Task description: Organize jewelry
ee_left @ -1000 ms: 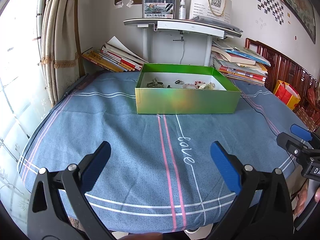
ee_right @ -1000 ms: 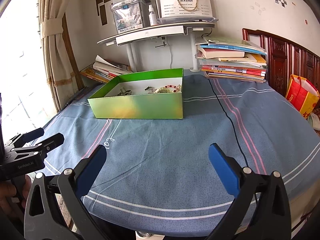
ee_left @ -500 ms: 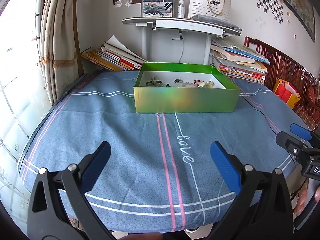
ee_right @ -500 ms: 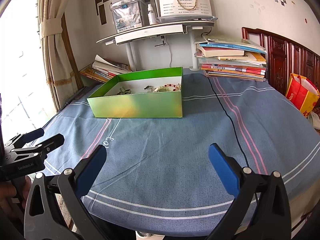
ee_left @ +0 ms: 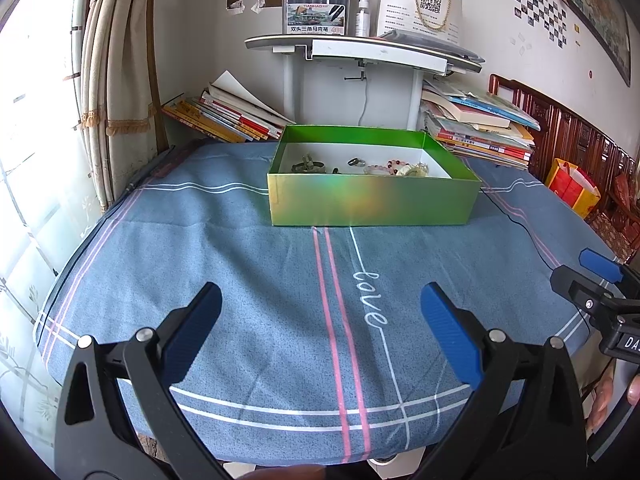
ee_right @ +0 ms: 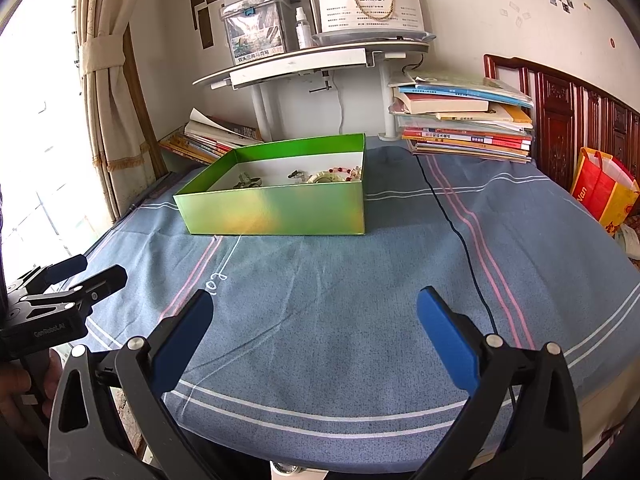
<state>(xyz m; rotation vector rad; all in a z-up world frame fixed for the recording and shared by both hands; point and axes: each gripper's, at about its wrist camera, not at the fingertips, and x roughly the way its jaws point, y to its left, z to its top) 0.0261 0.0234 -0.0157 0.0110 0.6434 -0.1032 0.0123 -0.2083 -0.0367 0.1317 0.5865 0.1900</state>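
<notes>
Nearest: left gripper (ee_left: 320, 316) w/ jaws spread wide, nothing btwn them, hovering over the near edge of the blue cloth (ee_left: 248, 280), well short of the green box (ee_left: 374, 200). Right gripper (ee_right: 314, 322) same deal: spread, empty, near edge of cloth, also well apart from the box. Each gripper shows at the side of the other's view.

Mid: cloth btwn grippers and box is bare fabric, just stripes + "love" stitching. A black cable (ee_right: 460, 236) runs over the cloth to the right of the box.

Farther: the box sits open-topped, no lid seen. Inside on its white floor: a dark greenish piece (ee_left: 306, 165) toward the left end, a ring (ee_left: 355, 161) about mid, a beaded bracelet (ee_left: 386, 168) and a pale tangle (ee_left: 416, 169) toward the right end. All loose, no dividers visible.

Behind the box: white shelf stand (ee_left: 360, 50), book stacks (ee_right: 464, 120) either side.

Progress, my read: jewelry's all in the box, none on the cloth. Either gathering is done or sorting hasn't begun; can't tell which. Neither gripper has engaged anything.
</notes>
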